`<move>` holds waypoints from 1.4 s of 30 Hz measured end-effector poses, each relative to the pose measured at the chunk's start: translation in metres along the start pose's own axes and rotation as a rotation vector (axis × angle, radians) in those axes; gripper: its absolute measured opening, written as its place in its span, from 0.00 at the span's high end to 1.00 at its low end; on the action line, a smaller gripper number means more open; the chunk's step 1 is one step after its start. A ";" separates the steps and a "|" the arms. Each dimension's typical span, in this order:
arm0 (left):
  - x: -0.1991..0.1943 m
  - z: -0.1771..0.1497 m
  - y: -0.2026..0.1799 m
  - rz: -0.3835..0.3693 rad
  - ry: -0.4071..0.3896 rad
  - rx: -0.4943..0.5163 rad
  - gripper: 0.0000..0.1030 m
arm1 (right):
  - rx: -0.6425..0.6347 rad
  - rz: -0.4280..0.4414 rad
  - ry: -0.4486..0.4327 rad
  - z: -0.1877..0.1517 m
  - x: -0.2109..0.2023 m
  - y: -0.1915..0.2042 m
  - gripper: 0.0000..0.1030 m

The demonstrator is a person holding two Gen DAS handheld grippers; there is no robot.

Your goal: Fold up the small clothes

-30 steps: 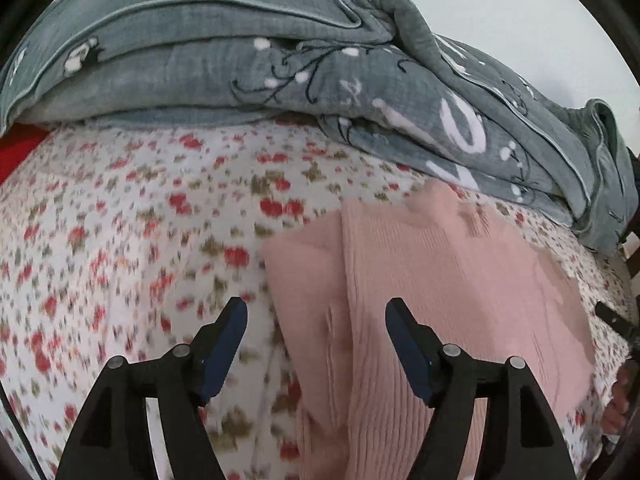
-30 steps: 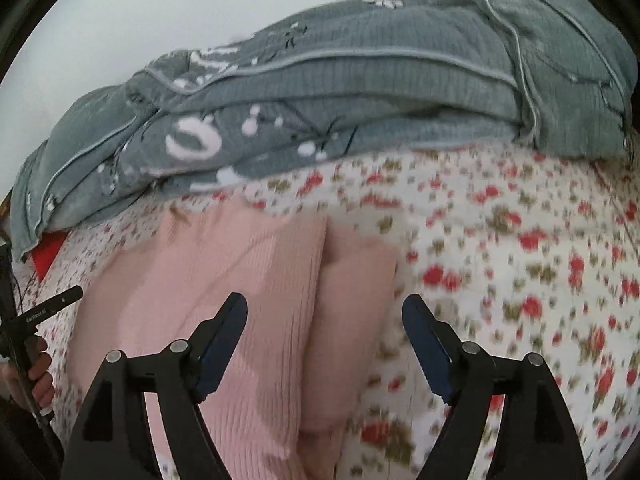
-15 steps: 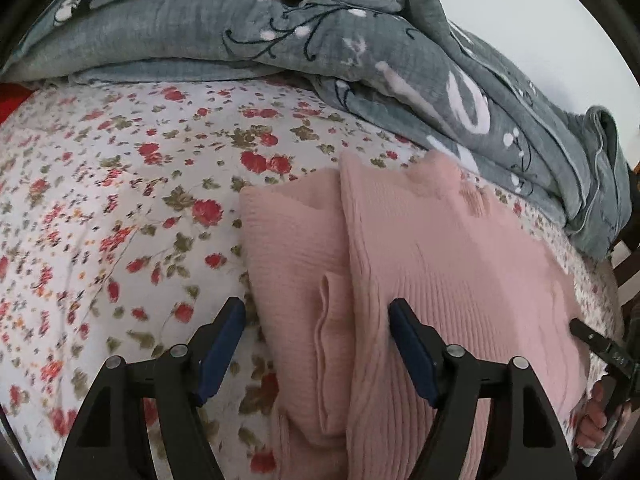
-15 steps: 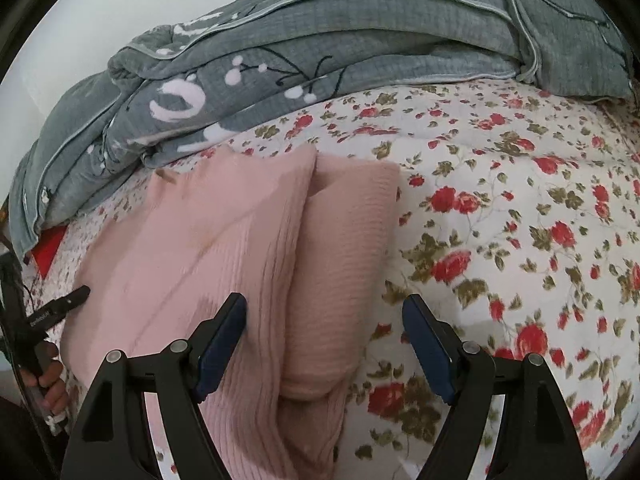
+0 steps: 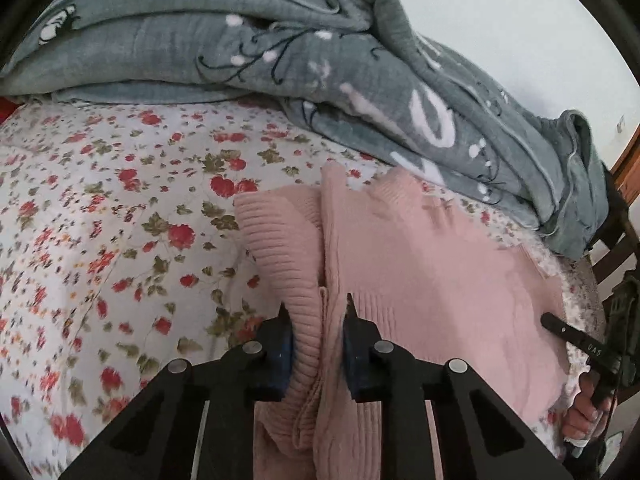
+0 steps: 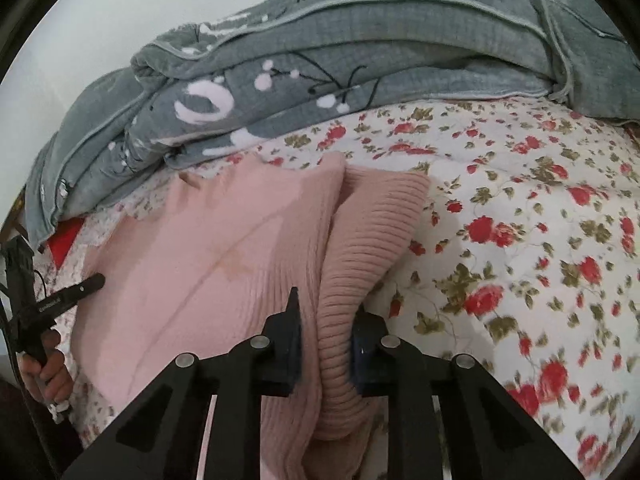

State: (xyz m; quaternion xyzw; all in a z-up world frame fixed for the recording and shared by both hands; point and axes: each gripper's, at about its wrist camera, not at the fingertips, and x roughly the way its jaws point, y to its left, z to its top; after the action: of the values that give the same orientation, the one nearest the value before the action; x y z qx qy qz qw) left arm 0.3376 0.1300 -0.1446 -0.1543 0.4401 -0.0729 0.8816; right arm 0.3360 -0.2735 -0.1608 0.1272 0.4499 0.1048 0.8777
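Both sets of jaws, spread wide above the cloth half a second ago, have now closed onto it. Going left to right across the floral bedsheet: its left part lies bare, then comes the pink sweater, spread near the bed's front edge with a grey blanket heaped along the far edge behind it. The left hand-held gripper is clenched on the bunched, ribbed fold at one side of the garment, cloth squeezed between its blue pads. The right hand-held gripper is likewise clamped on a ribbed side fold of the pink sweater, which bulges up between its jaws (whether the layer beneath is caught too cannot be told). Each view shows the other tool's black handle and the hand on it at the sweater's opposite side. The knit looks soft, light and stretchy, so it will likely sag and drag on the sheet instead of keeping a crease; taking it by the thick ribbed edges, through all layers, seems the surest hold, lifting both sides evenly to carry the fold across.
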 end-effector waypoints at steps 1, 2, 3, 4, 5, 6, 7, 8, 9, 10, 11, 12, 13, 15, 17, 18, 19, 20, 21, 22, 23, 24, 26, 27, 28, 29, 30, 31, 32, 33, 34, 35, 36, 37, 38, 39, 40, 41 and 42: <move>-0.005 -0.001 0.000 -0.010 0.000 -0.006 0.81 | 0.011 0.014 -0.002 -0.002 -0.007 0.000 0.81; -0.013 -0.004 -0.001 -0.020 0.000 -0.010 0.81 | 0.023 0.026 -0.004 -0.005 -0.013 -0.001 0.81; -0.020 -0.008 -0.003 -0.022 0.002 -0.009 0.81 | 0.035 0.042 -0.004 -0.009 -0.021 -0.001 0.81; -0.026 -0.012 -0.005 -0.021 0.004 -0.004 0.81 | 0.038 0.048 -0.004 -0.013 -0.028 -0.001 0.81; -0.033 -0.018 -0.008 -0.017 0.003 0.005 0.81 | 0.035 0.051 -0.005 -0.016 -0.034 0.000 0.81; -0.038 -0.022 -0.010 -0.014 0.002 0.012 0.81 | 0.027 0.050 -0.008 -0.022 -0.041 0.003 0.81; -0.045 -0.028 -0.011 -0.010 0.001 0.018 0.81 | 0.018 0.049 -0.009 -0.028 -0.049 0.005 0.81; -0.054 -0.036 -0.013 -0.009 -0.001 0.022 0.81 | 0.013 0.048 -0.009 -0.033 -0.054 0.007 0.81; -0.061 -0.041 -0.014 -0.009 -0.001 0.022 0.81 | 0.011 0.049 -0.008 -0.040 -0.062 0.009 0.81; -0.067 -0.047 -0.015 -0.009 -0.001 0.022 0.81 | 0.011 0.054 -0.007 -0.047 -0.069 0.009 0.81; -0.075 -0.055 -0.015 -0.010 -0.001 0.022 0.81 | 0.011 0.057 -0.005 -0.053 -0.074 0.009 0.81; -0.080 -0.062 -0.014 -0.010 0.000 0.020 0.81 | 0.008 0.059 -0.002 -0.059 -0.079 0.009 0.81; -0.085 -0.068 -0.013 -0.007 0.003 0.016 0.81 | 0.004 0.059 0.001 -0.068 -0.086 0.010 0.81; -0.092 -0.079 -0.012 -0.005 0.008 0.012 0.81 | 0.000 0.060 0.006 -0.081 -0.094 0.009 0.81; -0.100 -0.092 -0.010 -0.011 0.011 0.005 0.81 | -0.002 0.063 0.012 -0.096 -0.103 0.008 0.81; -0.103 -0.096 -0.009 -0.015 0.013 0.001 0.81 | -0.001 0.066 0.013 -0.101 -0.107 0.008 0.81; -0.106 -0.100 -0.007 -0.018 0.014 0.001 0.81 | 0.000 0.071 0.013 -0.107 -0.111 0.008 0.81; -0.108 -0.104 -0.007 -0.018 0.014 0.003 0.80 | -0.003 0.074 0.012 -0.112 -0.116 0.008 0.81; -0.109 -0.106 -0.006 -0.016 0.014 0.005 0.80 | -0.011 0.073 0.011 -0.116 -0.119 0.008 0.81; -0.109 -0.108 -0.006 -0.009 0.013 0.007 0.79 | -0.021 0.066 0.009 -0.120 -0.120 0.009 0.81; -0.107 -0.109 -0.005 0.005 0.014 0.010 0.77 | -0.032 0.052 0.004 -0.123 -0.120 0.010 0.80; -0.102 -0.109 -0.003 0.024 0.019 0.014 0.76 | -0.036 0.037 0.003 -0.125 -0.117 0.010 0.79; -0.094 -0.107 0.001 0.049 0.034 0.008 0.71 | -0.023 0.003 0.010 -0.125 -0.106 0.007 0.71; -0.092 -0.106 0.004 0.048 0.041 0.000 0.68 | -0.009 -0.011 0.013 -0.124 -0.100 0.004 0.67; -0.090 -0.104 0.007 0.044 0.045 -0.010 0.62 | 0.005 -0.025 0.015 -0.123 -0.094 0.001 0.60; -0.088 -0.103 0.011 0.042 0.042 -0.021 0.57 | 0.015 -0.041 0.012 -0.122 -0.090 -0.002 0.53; -0.088 -0.100 0.014 0.047 0.035 -0.028 0.55 | 0.020 -0.051 0.003 -0.122 -0.088 -0.004 0.51; -0.087 -0.097 0.018 0.056 0.030 -0.032 0.50 | 0.021 -0.058 -0.006 -0.120 -0.088 -0.006 0.50; -0.087 -0.095 0.020 0.059 0.027 -0.033 0.48 | 0.019 -0.062 -0.012 -0.117 -0.088 -0.007 0.50; -0.087 -0.091 0.022 0.061 0.022 -0.035 0.48 | 0.014 -0.072 -0.020 -0.113 -0.091 -0.007 0.50; -0.088 -0.088 0.024 0.060 0.018 -0.036 0.48 | 0.009 -0.087 -0.029 -0.110 -0.093 -0.007 0.50; -0.088 -0.084 0.025 0.067 0.011 -0.037 0.47 | 0.000 -0.107 -0.043 -0.106 -0.096 -0.006 0.50; -0.088 -0.080 0.026 0.080 0.004 -0.037 0.47 | -0.009 -0.119 -0.056 -0.103 -0.099 -0.005 0.50; -0.089 -0.075 0.026 0.099 -0.007 -0.036 0.47 | -0.021 -0.132 -0.076 -0.097 -0.103 -0.004 0.50; -0.089 -0.068 0.024 0.108 -0.018 -0.029 0.47 | -0.031 -0.141 -0.087 -0.094 -0.105 -0.003 0.50; -0.089 -0.063 0.021 0.099 -0.022 -0.022 0.47 | -0.043 -0.150 -0.099 -0.089 -0.107 0.000 0.50; -0.089 -0.059 0.018 0.081 -0.025 -0.015 0.47 | -0.056 -0.157 -0.114 -0.084 -0.109 0.003 0.50; -0.088 -0.053 0.014 0.058 -0.027 -0.002 0.47 | -0.062 -0.153 -0.123 -0.079 -0.109 0.006 0.50; -0.086 -0.049 0.009 0.041 -0.026 0.011 0.47 | -0.069 -0.146 -0.129 -0.075 -0.109 0.010 0.50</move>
State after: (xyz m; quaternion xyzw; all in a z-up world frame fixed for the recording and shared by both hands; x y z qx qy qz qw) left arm 0.2469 0.1508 -0.1105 -0.1414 0.4313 -0.0552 0.8894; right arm 0.2118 -0.2869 -0.1164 0.0701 0.3965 0.0478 0.9141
